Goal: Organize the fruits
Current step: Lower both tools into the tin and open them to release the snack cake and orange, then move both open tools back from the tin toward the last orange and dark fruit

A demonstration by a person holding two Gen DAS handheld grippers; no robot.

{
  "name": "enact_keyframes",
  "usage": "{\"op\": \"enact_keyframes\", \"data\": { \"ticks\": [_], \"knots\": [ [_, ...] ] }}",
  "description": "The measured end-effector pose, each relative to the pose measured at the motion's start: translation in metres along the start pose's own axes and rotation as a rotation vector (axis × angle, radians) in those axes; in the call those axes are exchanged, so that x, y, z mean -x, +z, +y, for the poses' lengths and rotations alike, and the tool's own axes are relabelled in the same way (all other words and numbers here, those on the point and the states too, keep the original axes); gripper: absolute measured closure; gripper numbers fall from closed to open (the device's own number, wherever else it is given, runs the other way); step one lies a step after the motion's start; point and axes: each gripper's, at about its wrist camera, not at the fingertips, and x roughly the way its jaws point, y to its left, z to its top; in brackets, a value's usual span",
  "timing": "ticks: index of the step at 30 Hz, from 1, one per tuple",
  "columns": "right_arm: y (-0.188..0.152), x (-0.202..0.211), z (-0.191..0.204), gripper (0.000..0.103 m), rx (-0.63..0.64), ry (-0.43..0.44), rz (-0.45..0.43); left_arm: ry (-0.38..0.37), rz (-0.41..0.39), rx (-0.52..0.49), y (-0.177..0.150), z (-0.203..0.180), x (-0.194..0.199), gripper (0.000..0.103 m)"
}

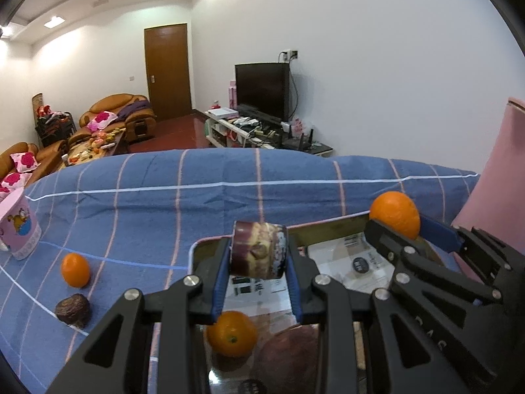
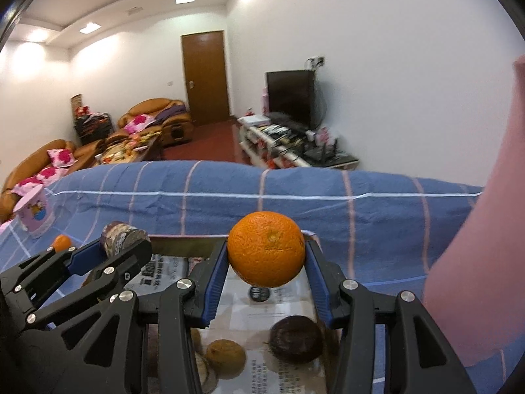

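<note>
Right under the left gripper [image 1: 259,259], a small orange [image 1: 231,334] and a dark reddish-brown fruit [image 1: 290,353] sit side by side on the printed paper lining the box [image 1: 328,229], both a little blurred this close to the lens. From the right wrist camera, the box floor holds a brown, rough-skinned fruit [image 2: 226,358] and a dark purple wrinkled fruit [image 2: 296,339], near each other on the paper. Up at the fingertips now: the left gripper's blue-padded fingers are pinching a purple, mottled cylindrical piece [image 1: 259,251], held in the air over the near-left part of the box. Just to its right, the right gripper [image 2: 266,256] is clamped on a big orange [image 2: 266,249], fingers pressed against both of its sides, and it hangs above the box's far half. In the left wrist camera that same orange shows at the far right corner of the box, gripped from the side. Off to the left, on the blue checked cloth [image 1: 147,216], a second small orange [image 1: 75,269] lies just behind a dark wrinkled fruit [image 1: 72,309], close together but apart, both outside the box. Farther left stands a pink cartoon cup [image 1: 20,229]. At the right edge rises a pink upright object [image 1: 498,177]. Beyond the table edge: orange sofas [image 1: 124,115] with pink cushions, a cluttered coffee table, a dark television [image 1: 262,90] on a low white stand, and a wooden door [image 1: 167,69] at the back.
</note>
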Motion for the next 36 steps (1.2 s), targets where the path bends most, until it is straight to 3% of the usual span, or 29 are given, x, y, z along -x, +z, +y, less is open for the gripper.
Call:
{"op": "enact_keyframes", "data": {
  "ticks": [8,12,14,15,16,19,22,24,30,36],
  "knots": [
    [-0.001,-0.002,-0.001,0.053,-0.020,0.063,0.004,0.015,0.028,0.009,0.001,0.004,-0.004,0.070],
    [-0.002,0.009,-0.011,0.042,-0.058,0.071,-0.055,0.016,0.044,0.022,0.003,0.005,-0.006,0.066],
    [-0.002,0.016,-0.013,0.035,-0.079,0.071,-0.090,0.017,0.026,0.012,0.002,0.005,-0.003,0.053],
    [-0.003,0.019,-0.014,0.029,-0.087,0.073,-0.103,0.027,0.013,0.002,0.002,0.003,0.000,0.039],
    [-0.003,0.023,-0.015,0.027,-0.096,0.065,-0.119,0.041,-0.010,-0.011,0.002,0.001,0.004,0.025],
    [-0.005,0.037,-0.015,0.027,-0.106,0.022,-0.173,0.070,-0.092,-0.057,-0.001,-0.008,0.017,0.002],
    [-0.007,0.050,-0.018,0.022,-0.129,-0.036,-0.218,0.085,-0.151,-0.093,-0.006,-0.015,0.025,0.000],
    [-0.008,0.058,-0.023,0.019,-0.160,-0.073,-0.244,0.086,-0.149,-0.116,-0.006,-0.019,0.025,0.000],
    [-0.015,0.073,-0.041,0.018,-0.261,-0.155,-0.300,0.099,-0.210,-0.107,-0.008,-0.016,0.039,0.000],
    [-0.021,0.083,-0.025,0.018,-0.179,-0.211,-0.335,0.091,-0.228,-0.110,-0.014,-0.017,0.048,0.000]
  ]
}}
